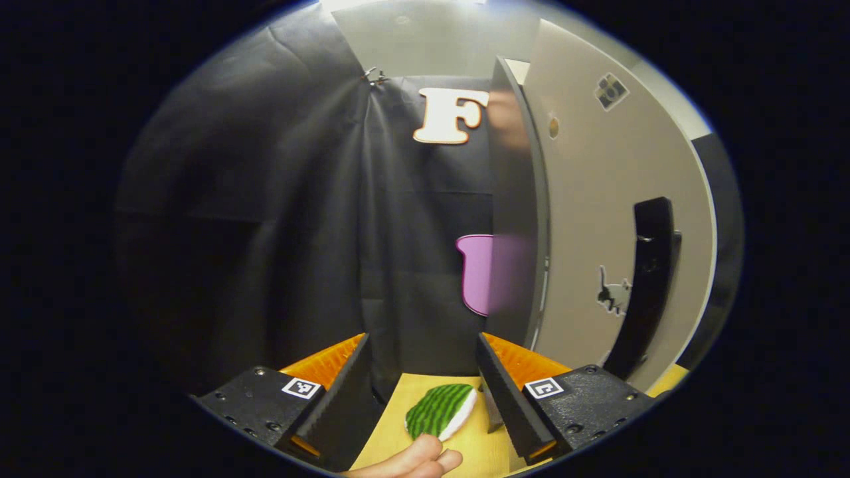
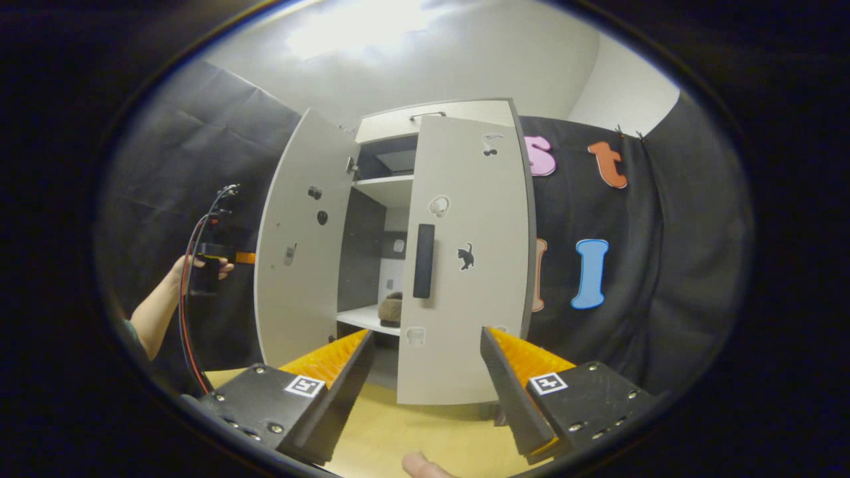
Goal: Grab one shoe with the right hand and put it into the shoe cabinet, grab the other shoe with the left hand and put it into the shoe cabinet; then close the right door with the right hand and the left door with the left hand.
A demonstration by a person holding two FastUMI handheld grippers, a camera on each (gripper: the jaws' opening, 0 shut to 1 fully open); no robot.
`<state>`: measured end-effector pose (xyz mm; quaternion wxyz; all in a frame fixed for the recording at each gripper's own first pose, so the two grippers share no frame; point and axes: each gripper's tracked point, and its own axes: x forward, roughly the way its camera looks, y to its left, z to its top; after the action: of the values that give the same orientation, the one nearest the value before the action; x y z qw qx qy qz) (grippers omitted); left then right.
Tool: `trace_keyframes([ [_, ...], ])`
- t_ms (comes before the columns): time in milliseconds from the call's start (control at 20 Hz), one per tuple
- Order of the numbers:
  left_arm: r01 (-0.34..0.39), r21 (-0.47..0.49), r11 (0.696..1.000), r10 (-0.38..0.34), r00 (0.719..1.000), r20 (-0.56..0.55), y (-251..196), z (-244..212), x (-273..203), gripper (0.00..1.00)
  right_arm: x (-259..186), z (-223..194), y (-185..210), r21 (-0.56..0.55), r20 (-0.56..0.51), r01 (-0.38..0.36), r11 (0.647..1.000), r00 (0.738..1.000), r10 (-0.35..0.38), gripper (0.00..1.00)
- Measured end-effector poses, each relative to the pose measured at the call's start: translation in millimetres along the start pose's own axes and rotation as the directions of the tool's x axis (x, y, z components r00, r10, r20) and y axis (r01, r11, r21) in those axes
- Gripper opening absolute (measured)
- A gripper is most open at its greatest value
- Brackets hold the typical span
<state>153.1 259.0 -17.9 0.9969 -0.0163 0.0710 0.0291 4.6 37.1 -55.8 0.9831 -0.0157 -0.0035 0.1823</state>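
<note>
Both shoes appear stowed: one brown fuzzy shoe [image 2: 392,308] sits on the lower shelf of the tall grey two-door shoe cabinet [image 2: 438,119]; the second I cannot make out. Right door [image 2: 465,279] nearly shut, its black vertical bar handle [image 2: 424,260] straight ahead of the right gripper [image 2: 425,372], jaws spread, empty. Left door [image 2: 299,245] stands wide open. Left gripper [image 1: 425,378], spread and empty, sits beside that door's outer face [image 1: 597,219]; door edge lies ahead-right. Judged next: left hand pushes it closed.

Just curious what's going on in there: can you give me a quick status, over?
Both grippers open, empty: left, right. One shoe on cabinet shelf. Right door almost shut, left door wide open. Green pad on table.
</note>
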Motion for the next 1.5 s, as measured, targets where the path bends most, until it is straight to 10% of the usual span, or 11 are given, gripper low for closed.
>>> trace_keyframes([
  [850, 0.15, -0.02, 0.988, -0.15, 0.989, 0.004, -122.9, 23.8, -14.5, 0.9, -38.1, -8.8, -25.7, 0.193, -0.042, 0.137, 0.972, 0.99, -0.131, 0.94],
  [1500, 0.254, -0.044, 0.966, -0.255, 0.966, -0.033, -218.9, 17.0, 6.8, 0.94, -42.8, -21.8, -54.3, 0.094, -0.06, 0.214, 0.972, 0.976, -0.209, 0.96],
])
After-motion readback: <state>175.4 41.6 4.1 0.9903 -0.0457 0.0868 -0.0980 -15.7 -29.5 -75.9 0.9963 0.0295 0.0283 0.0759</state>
